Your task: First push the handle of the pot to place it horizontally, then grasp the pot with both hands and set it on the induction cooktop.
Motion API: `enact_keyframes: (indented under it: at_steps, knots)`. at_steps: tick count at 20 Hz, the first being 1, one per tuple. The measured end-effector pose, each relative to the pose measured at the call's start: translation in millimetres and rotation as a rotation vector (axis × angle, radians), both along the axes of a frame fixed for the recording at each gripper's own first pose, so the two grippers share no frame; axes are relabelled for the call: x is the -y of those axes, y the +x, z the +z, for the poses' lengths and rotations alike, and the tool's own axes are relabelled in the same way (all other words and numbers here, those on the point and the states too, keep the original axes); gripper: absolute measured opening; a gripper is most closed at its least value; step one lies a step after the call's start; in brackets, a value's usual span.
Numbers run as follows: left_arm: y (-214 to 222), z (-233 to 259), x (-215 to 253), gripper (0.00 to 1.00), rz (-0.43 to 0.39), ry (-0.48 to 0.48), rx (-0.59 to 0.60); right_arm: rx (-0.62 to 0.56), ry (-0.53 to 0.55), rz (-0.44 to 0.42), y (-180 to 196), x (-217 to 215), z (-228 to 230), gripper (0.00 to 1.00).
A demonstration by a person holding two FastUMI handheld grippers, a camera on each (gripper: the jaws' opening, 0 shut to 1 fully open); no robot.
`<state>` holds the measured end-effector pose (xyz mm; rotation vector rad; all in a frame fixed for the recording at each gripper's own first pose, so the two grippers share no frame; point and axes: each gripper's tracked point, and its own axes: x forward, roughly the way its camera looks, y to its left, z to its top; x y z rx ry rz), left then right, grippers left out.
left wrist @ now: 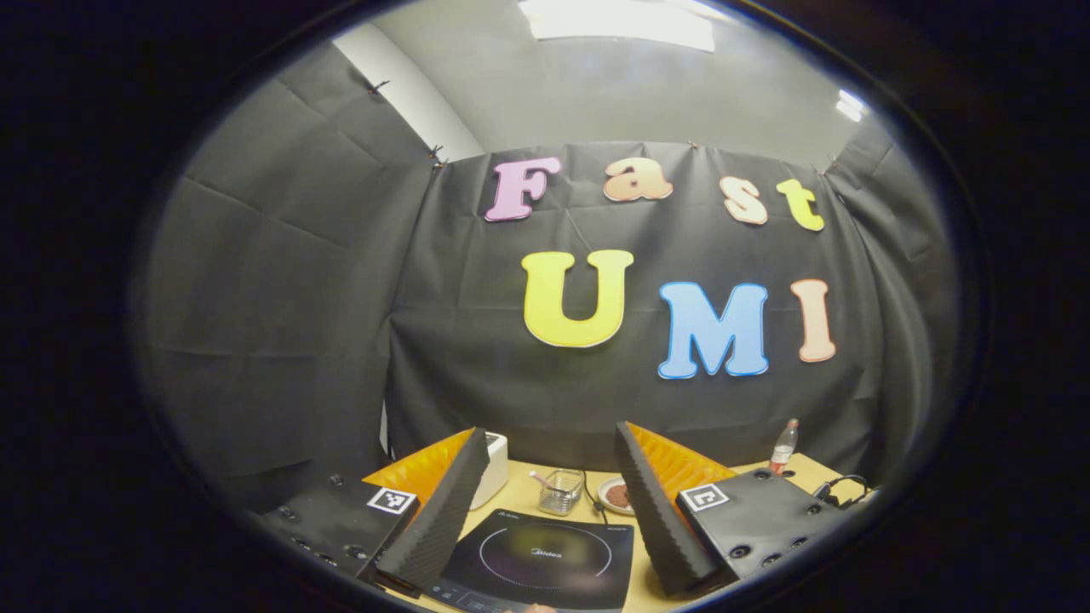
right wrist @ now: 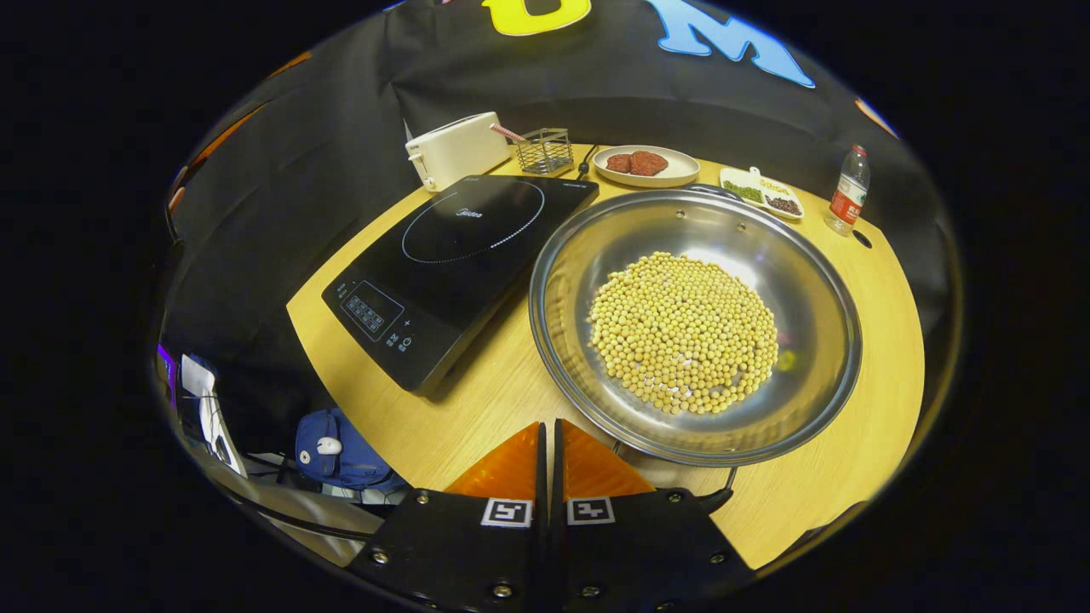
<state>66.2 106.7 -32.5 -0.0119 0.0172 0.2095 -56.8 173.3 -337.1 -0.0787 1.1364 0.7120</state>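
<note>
A wide steel pot [right wrist: 800, 264] holding a layer of yellow beans [right wrist: 681, 332] sits on the wooden table, to the right of the black induction cooktop [right wrist: 460, 247]. One thin wire handle [right wrist: 722, 485] shows at the pot's near rim and another [right wrist: 707, 189] at the far rim. My right gripper [right wrist: 549, 426] is shut with nothing between its fingers, its tips just short of the pot's near-left rim. My left gripper [left wrist: 552, 432] is held high and open, its fingers spread wide above the cooktop [left wrist: 545, 558].
Along the back of the table stand a white box [right wrist: 456, 149], a wire basket [right wrist: 545, 149], a plate of patties [right wrist: 645, 166], a small divided dish [right wrist: 760, 191] and a bottle [right wrist: 849, 200]. The table's rounded edge [right wrist: 341, 375] drops off at the left, above a blue bag [right wrist: 341, 451].
</note>
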Motion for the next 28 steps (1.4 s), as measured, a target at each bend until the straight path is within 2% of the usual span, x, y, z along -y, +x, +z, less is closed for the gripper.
enact_keyframes:
  at_steps: [4,14,28]
  knots:
    - [6.4,-2.0,10.4,0.96,-0.027,-0.006,0.0,-0.009,-0.021,-0.027,0.3,13.5,-3.8,0.01]
    - [13.1,-8.2,19.9,0.99,-0.064,-0.028,-0.008,-0.013,-0.101,-0.1,6.5,55.9,-13.4,0.01]
    - [13.8,-2.2,30.6,0.96,-0.086,-0.018,0.003,0.01,-0.288,-0.226,42.1,141.9,-29.3,0.01]
